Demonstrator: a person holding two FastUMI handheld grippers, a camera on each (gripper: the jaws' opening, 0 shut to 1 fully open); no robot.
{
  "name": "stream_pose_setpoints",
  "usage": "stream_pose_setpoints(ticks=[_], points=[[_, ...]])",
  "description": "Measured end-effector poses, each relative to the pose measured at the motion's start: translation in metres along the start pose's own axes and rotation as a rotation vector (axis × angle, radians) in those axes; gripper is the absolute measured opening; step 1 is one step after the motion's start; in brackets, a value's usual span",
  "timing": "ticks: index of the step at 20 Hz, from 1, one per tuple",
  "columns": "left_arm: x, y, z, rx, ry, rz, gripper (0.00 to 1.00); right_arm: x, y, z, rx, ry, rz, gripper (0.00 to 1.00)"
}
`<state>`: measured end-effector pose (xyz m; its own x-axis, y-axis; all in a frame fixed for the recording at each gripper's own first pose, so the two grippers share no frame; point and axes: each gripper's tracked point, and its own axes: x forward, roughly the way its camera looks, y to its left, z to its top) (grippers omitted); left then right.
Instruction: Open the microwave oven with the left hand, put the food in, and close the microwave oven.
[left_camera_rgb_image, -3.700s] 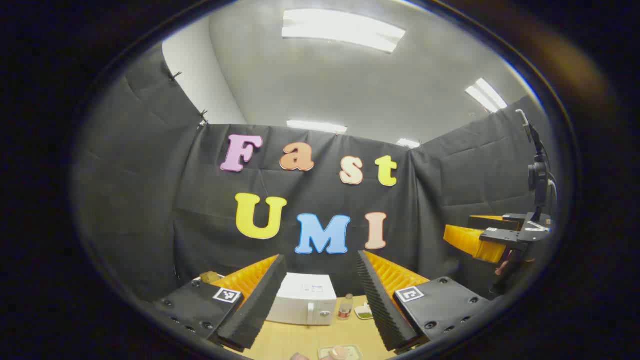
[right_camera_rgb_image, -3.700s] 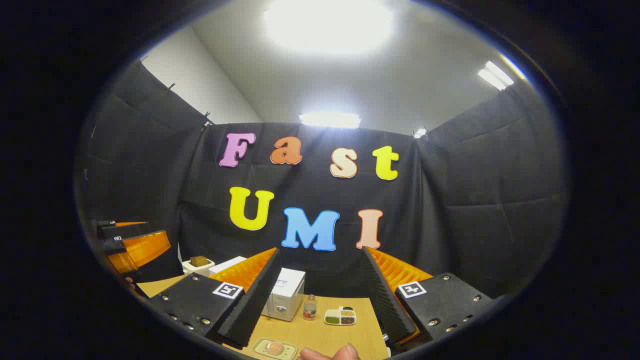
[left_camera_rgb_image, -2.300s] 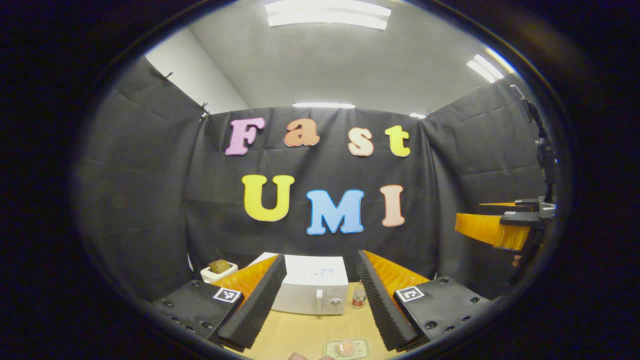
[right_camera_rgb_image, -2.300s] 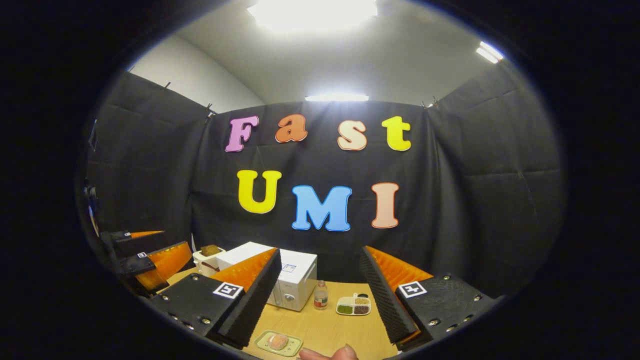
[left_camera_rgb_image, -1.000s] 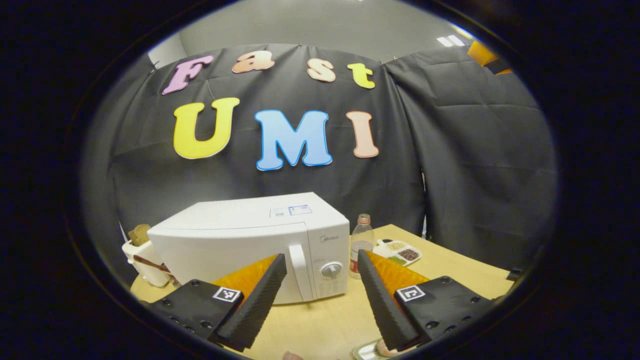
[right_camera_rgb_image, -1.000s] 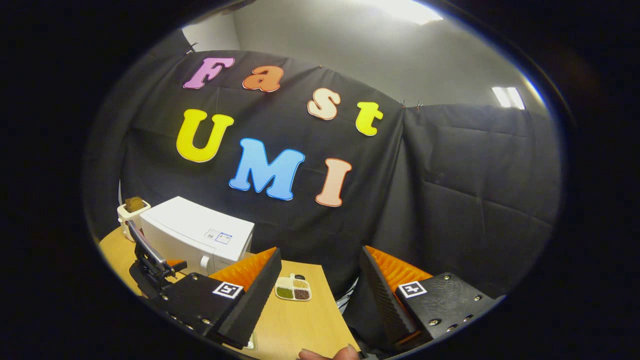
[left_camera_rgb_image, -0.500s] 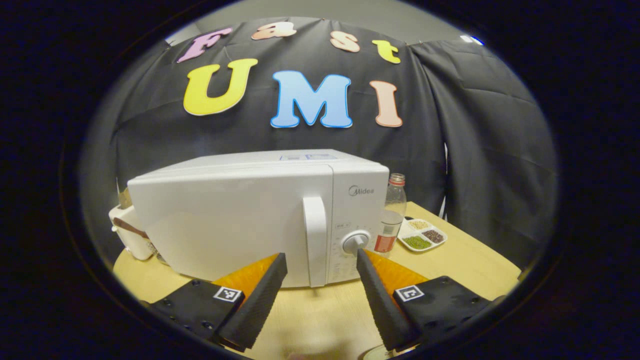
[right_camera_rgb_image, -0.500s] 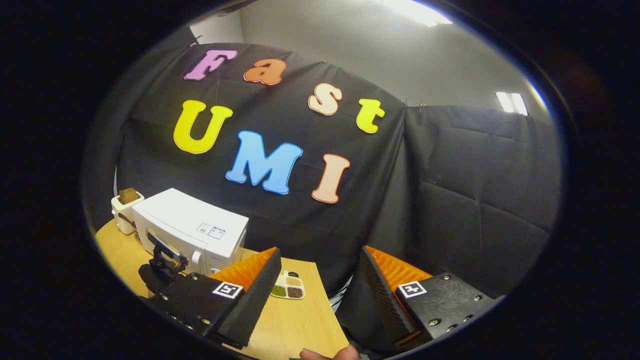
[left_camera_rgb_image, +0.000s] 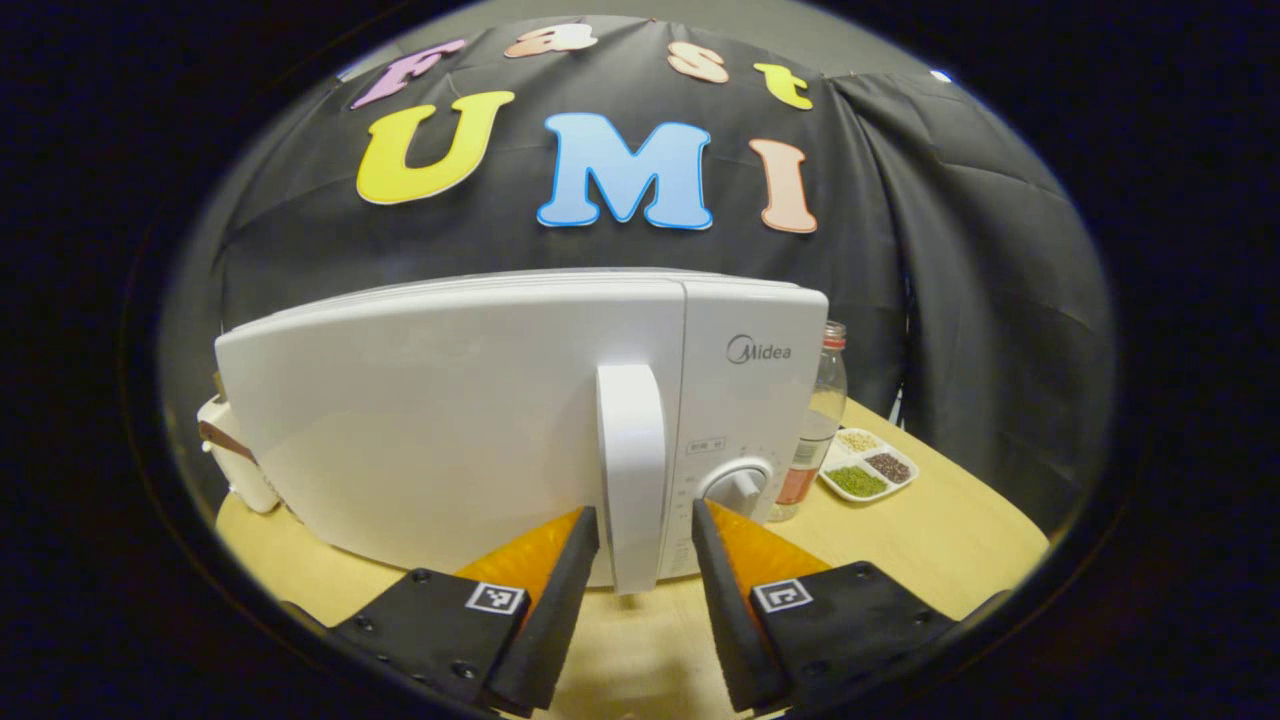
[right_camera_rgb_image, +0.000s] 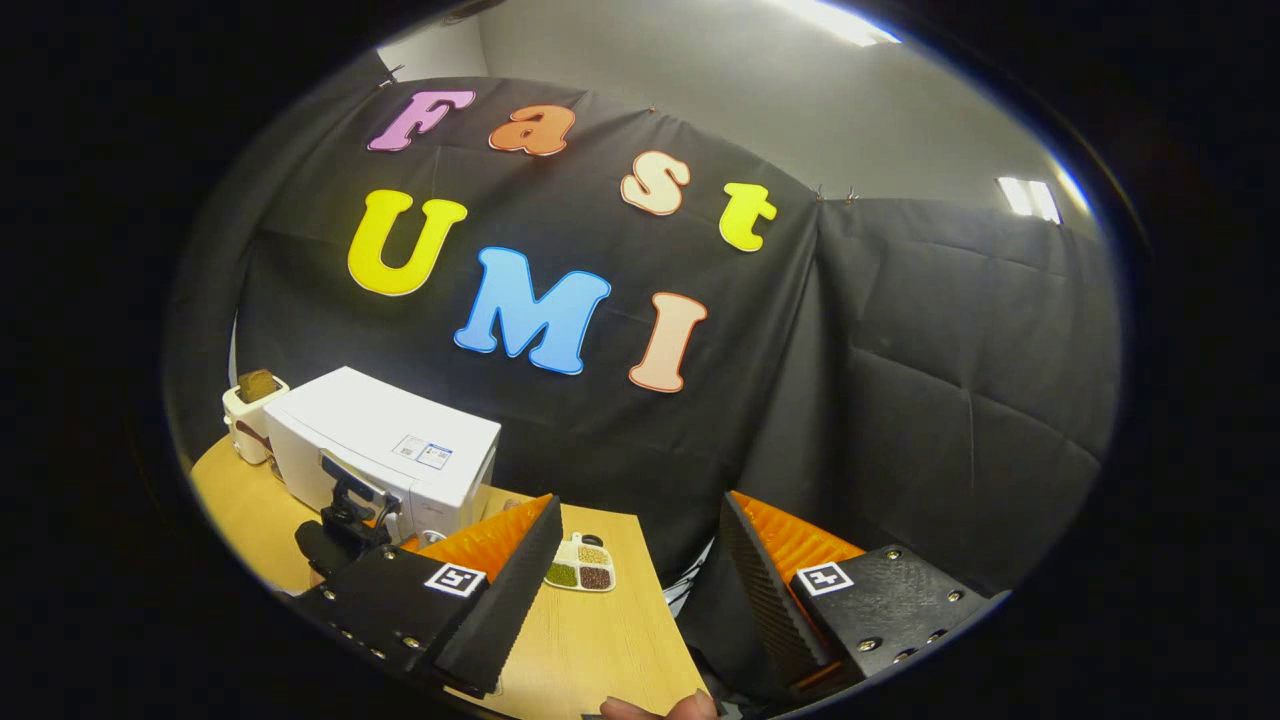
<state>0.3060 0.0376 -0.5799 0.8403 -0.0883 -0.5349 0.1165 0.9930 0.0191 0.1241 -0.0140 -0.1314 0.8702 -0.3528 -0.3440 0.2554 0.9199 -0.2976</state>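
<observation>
Left gripper (left_camera_rgb_image: 645, 560) up at the microwave (left_camera_rgb_image: 450, 420) front — fingers (left_camera_rgb_image: 560, 590) parted, straddling the door handle (left_camera_rgb_image: 632, 470), gap visible on both sides, not pressing. Door shut. Microwave sits on the tabletop (left_camera_rgb_image: 920, 540), bottle (left_camera_rgb_image: 815, 420) and a 4-compartment tray (left_camera_rgb_image: 865, 470) just right of it. Right gripper (right_camera_rgb_image: 640, 580) held off to the right, fingers spread wide, gripping nothing — tray (right_camera_rgb_image: 578, 573) beyond its left finger.
</observation>
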Motion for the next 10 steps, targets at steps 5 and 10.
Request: stream_pose_setpoints(ticks=[5,10], points=[[0.005,0.001,-0.011,-0.055,0.032,-0.019,0.35,-0.003,0.001,-0.001,0.012,0.001,0.023,0.97],[0.009,-0.004,-0.015,0.032,-0.006,-0.044,0.22,-0.015,0.007,-0.004,0.075,0.006,0.058,0.97]])
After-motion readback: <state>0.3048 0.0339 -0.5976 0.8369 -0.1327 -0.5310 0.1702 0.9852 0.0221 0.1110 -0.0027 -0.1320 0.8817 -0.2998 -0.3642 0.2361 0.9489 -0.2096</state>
